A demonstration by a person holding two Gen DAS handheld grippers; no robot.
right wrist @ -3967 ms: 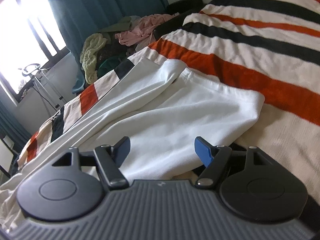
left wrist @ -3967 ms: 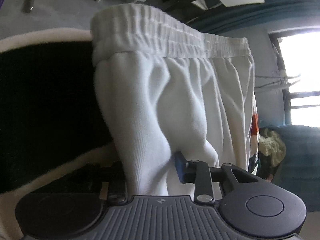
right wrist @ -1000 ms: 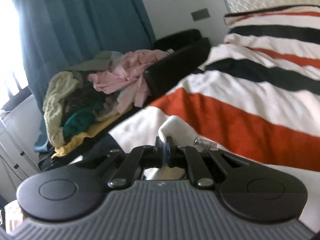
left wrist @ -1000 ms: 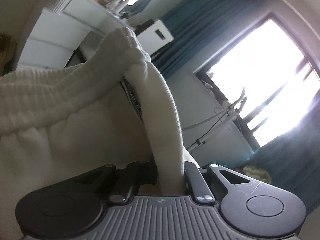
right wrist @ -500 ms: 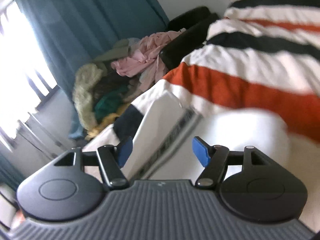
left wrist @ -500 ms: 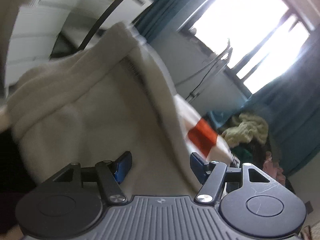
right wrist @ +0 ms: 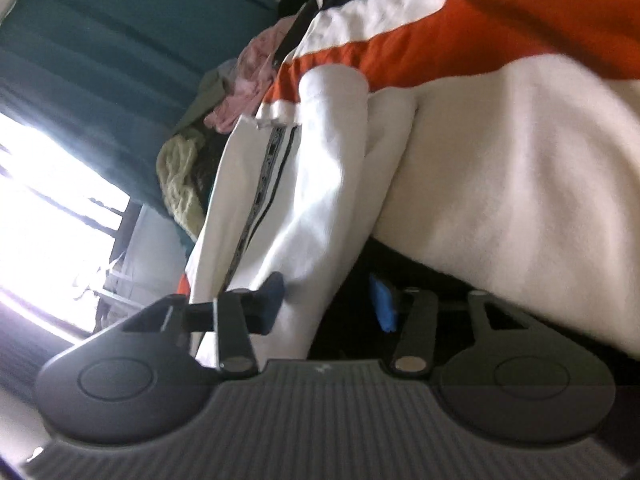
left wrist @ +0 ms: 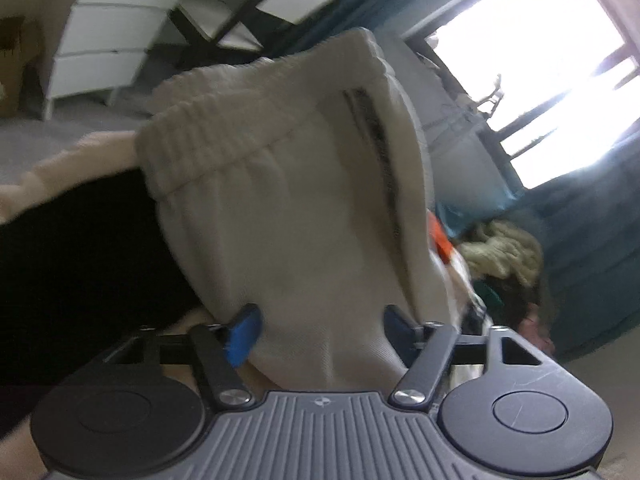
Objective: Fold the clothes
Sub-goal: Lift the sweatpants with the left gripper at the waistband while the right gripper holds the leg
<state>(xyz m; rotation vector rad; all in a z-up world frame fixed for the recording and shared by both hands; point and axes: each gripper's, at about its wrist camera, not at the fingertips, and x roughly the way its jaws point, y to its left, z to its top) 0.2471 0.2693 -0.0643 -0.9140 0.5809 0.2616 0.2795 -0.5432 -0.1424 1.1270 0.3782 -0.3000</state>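
White trousers (left wrist: 288,216) with a ribbed elastic waistband (left wrist: 224,136) and a dark side stripe (left wrist: 376,152) lie on the striped bedspread (right wrist: 460,40). In the left wrist view, my left gripper (left wrist: 320,330) is closing, with the trousers' near edge filling the span between its blue pads (left wrist: 242,336). My right gripper (right wrist: 328,304) is rolled to one side, and its jaws are closing too. A fold of the trousers (right wrist: 320,184) lies against one pad (right wrist: 272,300). A dark gap separates that fold from the other pad (right wrist: 384,304).
A pile of loose clothes (right wrist: 180,176) lies at the far end of the bed, by the teal curtain (right wrist: 100,40); the left wrist view also shows the pile of clothes (left wrist: 504,248). White drawers (left wrist: 100,48) stand beyond the bed. A bright window (left wrist: 540,80) glares at the right.
A second ago both grippers were shut on cloth. They opened, let it go and moved lower. Now their jaws are narrowing around the trousers' edge, and the right wrist view has rolled.
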